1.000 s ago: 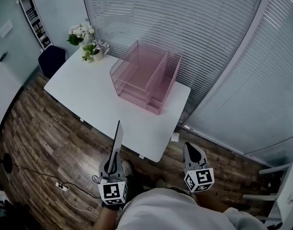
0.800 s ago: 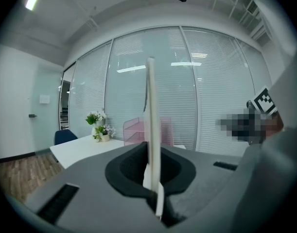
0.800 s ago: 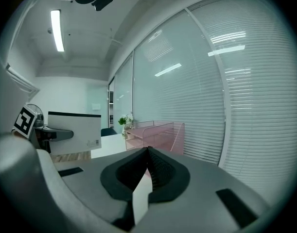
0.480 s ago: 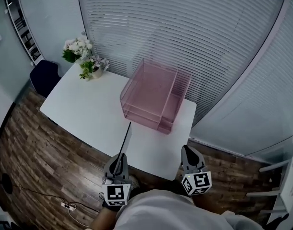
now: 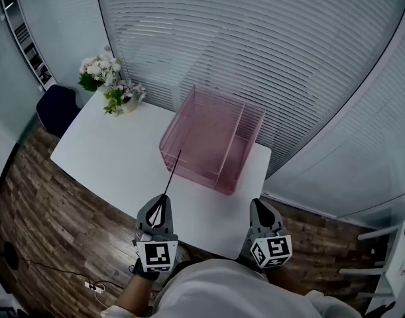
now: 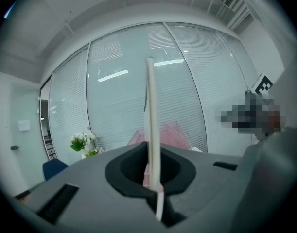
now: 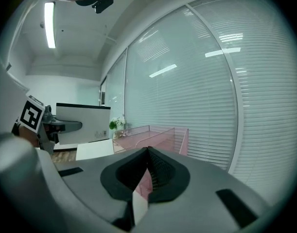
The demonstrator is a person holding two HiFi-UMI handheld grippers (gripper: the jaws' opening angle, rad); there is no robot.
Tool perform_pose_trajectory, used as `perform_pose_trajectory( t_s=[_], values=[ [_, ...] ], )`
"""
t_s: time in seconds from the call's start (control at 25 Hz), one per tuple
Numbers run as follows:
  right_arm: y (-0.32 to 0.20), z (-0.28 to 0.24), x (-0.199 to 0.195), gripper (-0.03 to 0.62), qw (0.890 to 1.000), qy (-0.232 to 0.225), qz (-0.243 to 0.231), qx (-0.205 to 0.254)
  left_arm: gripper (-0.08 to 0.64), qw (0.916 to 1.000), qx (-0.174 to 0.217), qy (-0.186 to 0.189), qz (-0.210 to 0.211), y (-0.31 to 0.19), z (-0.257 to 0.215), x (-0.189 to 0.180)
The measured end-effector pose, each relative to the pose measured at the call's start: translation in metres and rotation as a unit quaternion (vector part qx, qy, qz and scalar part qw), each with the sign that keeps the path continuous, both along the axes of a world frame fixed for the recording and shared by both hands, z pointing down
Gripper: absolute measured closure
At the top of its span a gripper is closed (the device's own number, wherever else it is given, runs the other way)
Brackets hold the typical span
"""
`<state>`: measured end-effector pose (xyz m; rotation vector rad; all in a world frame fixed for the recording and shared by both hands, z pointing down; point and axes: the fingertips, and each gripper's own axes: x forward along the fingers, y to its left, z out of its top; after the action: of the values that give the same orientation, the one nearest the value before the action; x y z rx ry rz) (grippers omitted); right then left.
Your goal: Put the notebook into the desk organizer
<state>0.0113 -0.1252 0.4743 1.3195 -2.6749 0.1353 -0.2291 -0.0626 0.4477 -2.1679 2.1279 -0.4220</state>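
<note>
The left hand-held gripper (image 5: 160, 207) pinches the notebook (image 5: 173, 172) by its lower edge, holding it upright and edge-on above the near edge of the desk (image 5: 103, 158). Its top edge points at the front of the pink desk organizer (image 5: 215, 134). The organizer sits at the desk's far right corner, close to the blinds (image 5: 255, 45), with bare desk between it and the flowers (image 5: 106, 81). The right hand-held gripper (image 5: 264, 211) hangs alongside, jaws pressed together on nothing

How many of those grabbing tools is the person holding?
2. The left tool, at the table's near edge, is shut on the upright notebook; the right tool, alongside it, is shut and empty.
</note>
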Motion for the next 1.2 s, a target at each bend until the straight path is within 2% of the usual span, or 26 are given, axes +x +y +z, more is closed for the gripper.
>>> perform_pose_trajectory(
  t_s=[0.24,0.4,0.6,0.68,0.76,0.96,1.08,1.2],
  values=[
    [-0.021,0.01,0.035,0.58,1.0,-0.01,0.023,-0.013,0.545,0.9947,-0.012,-0.102,0.011,-0.063,-0.013,0.003],
    [-0.03,0.021,0.062,0.58,0.998,-0.015,0.048,-0.024,0.545,0.9843,-0.013,-0.174,0.029,-0.11,-0.021,0.01],
    [-0.04,0.026,0.095,0.58,0.996,-0.019,0.086,-0.029,0.545,0.9687,-0.024,-0.243,0.047,-0.164,-0.02,0.013],
    [-0.043,0.028,0.107,0.58,0.994,-0.019,0.1,-0.032,0.545,0.9573,-0.034,-0.282,0.056,-0.185,-0.014,0.015],
    [-0.045,0.03,0.117,0.58,0.993,-0.02,0.112,-0.036,0.545,0.9423,-0.048,-0.324,0.068,-0.204,-0.005,0.018],
    [-0.047,0.038,0.133,0.58,0.989,-0.022,0.137,-0.044,0.545,0.8962,-0.08,-0.423,0.108,-0.241,0.026,0.029],
    [-0.049,0.042,0.139,0.58,0.987,-0.023,0.151,-0.048,0.545,0.8725,-0.1,-0.462,0.123,-0.258,0.043,0.028],
    [-0.05,0.044,0.146,0.58,0.985,-0.023,0.163,-0.054,0.545,0.8546,-0.113,-0.49,0.129,-0.27,0.054,0.027]
  ],
)
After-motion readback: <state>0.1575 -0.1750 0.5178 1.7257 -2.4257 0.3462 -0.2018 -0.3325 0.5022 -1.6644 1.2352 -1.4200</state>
